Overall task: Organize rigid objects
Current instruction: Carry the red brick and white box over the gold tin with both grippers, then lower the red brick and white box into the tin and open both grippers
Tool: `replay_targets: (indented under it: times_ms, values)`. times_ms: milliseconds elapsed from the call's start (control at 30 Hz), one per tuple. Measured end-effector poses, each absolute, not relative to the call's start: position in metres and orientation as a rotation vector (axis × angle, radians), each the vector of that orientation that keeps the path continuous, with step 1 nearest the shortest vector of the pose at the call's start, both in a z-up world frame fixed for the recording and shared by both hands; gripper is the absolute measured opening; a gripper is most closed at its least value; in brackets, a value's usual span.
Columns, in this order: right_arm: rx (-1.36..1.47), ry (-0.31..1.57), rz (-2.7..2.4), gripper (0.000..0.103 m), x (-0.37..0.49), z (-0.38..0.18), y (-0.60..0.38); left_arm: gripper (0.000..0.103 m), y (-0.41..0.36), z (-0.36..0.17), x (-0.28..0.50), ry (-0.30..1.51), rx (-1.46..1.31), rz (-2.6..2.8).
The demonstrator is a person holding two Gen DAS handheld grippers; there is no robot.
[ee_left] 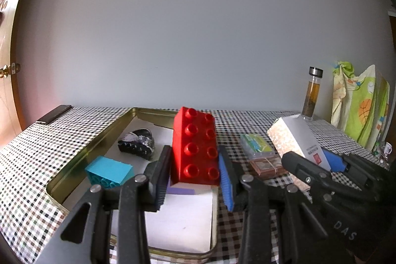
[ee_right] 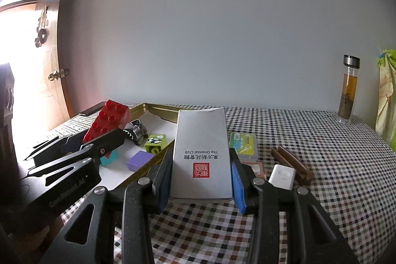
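Note:
My left gripper (ee_left: 195,162) is shut on a big red studded brick (ee_left: 195,145), held tilted above the gold metal tray (ee_left: 109,130). The same brick (ee_right: 109,121) and left gripper show at the left of the right wrist view. My right gripper (ee_right: 201,172) is shut on a grey rectangular box (ee_right: 201,152) with a red stamp, held above the checked tablecloth just right of the tray; it appears as the grey box (ee_left: 297,140) in the left wrist view. Inside the tray lie a teal block (ee_left: 109,172), a dark patterned object (ee_left: 137,142), a purple block (ee_right: 139,160) and a green sharpener (ee_right: 156,142).
On the cloth right of the tray lie a green-labelled clear case (ee_right: 243,144), a brown card pack (ee_left: 266,165), a white small box (ee_right: 282,176) and a brown wooden comb (ee_right: 292,162). A glass bottle (ee_right: 347,90) stands at the back right beside a green patterned cloth (ee_left: 358,103). A phone (ee_left: 54,114) lies at the far left corner.

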State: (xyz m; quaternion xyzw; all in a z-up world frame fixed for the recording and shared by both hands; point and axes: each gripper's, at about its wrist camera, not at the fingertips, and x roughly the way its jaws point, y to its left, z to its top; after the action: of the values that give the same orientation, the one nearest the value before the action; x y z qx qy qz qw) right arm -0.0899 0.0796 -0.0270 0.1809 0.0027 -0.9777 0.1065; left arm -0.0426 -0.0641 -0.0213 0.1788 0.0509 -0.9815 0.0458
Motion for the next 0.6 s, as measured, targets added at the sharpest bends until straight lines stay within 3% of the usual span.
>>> replay_targets:
  times_ms: [600]
  values:
    - [0.503,0.034,-2.836,0.044,-0.093,-0.027,0.051,0.035,-0.087,-0.022,-0.037,0.177,0.545,-2.972]
